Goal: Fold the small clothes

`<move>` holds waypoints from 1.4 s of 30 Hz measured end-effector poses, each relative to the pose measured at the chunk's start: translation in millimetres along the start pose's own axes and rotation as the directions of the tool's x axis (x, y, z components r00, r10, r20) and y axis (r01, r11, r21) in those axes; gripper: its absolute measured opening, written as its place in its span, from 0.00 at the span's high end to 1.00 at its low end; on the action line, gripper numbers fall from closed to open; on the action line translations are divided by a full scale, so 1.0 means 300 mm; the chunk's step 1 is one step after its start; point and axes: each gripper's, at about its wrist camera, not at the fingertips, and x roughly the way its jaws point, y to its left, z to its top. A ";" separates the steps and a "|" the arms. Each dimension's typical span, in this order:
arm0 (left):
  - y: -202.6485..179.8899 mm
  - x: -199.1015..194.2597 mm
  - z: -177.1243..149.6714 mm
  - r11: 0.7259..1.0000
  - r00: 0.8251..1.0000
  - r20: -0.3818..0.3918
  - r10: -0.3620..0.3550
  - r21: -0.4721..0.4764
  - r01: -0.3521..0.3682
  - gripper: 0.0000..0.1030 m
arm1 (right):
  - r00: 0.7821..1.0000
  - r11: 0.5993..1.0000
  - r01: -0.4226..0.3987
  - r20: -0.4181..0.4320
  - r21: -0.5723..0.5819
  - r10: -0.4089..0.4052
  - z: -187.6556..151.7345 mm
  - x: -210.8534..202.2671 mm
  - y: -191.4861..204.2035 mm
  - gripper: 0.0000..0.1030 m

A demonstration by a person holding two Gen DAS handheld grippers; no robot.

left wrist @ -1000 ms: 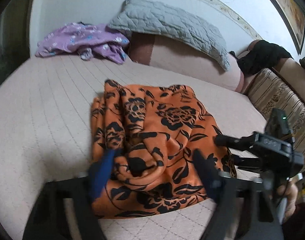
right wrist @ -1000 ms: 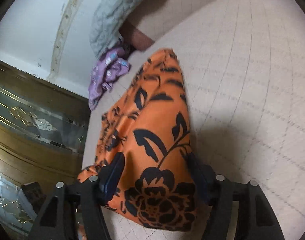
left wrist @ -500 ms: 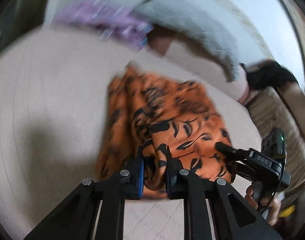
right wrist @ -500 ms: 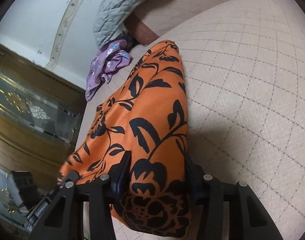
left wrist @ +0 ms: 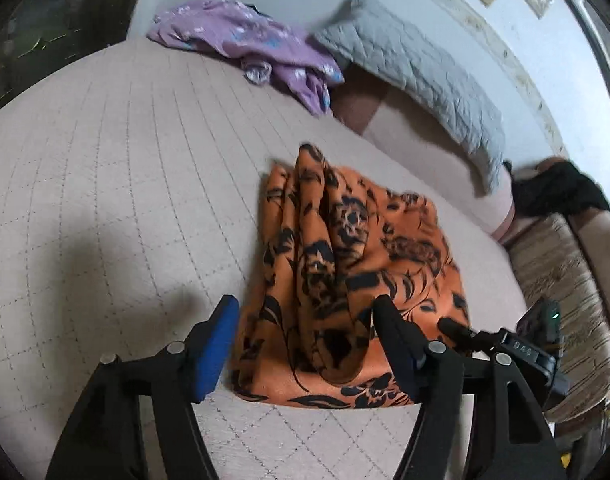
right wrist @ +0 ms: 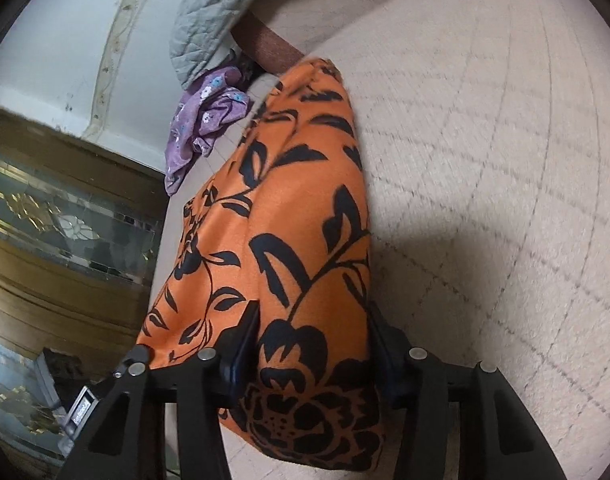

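Note:
An orange cloth with black flowers (left wrist: 345,260) lies folded and bunched on the beige quilted bed (left wrist: 105,160). My left gripper (left wrist: 305,308) hovers over its near edge. Its jaws are opening wide, the cloth lies between them, and neither blue pad touches it. In the right wrist view the same orange cloth (right wrist: 297,208) fills the gap of my right gripper (right wrist: 313,316). Both pads still touch its sides while the jaws ease open. The right tool's black body (left wrist: 521,350) shows at the cloth's right edge.
A purple flowered garment (left wrist: 257,40) lies crumpled at the far side of the bed. A grey quilted pillow (left wrist: 417,68) rests on a bolster behind it. A black garment (left wrist: 557,188) and a striped cushion (left wrist: 557,280) sit at right. A wood-and-glass cabinet (right wrist: 45,220) flanks the bed.
The left jaws pinched a fold of the orange cloth, then let go and spread wide, and the hand rolled. The right jaws narrowed around the cloth's end and stayed in place.

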 end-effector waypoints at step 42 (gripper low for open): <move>-0.080 0.079 -0.007 0.992 0.998 -0.040 0.052 0.120 -0.047 0.58 | 0.988 0.996 0.062 0.147 -0.061 -0.052 0.120 -0.137 0.098 0.26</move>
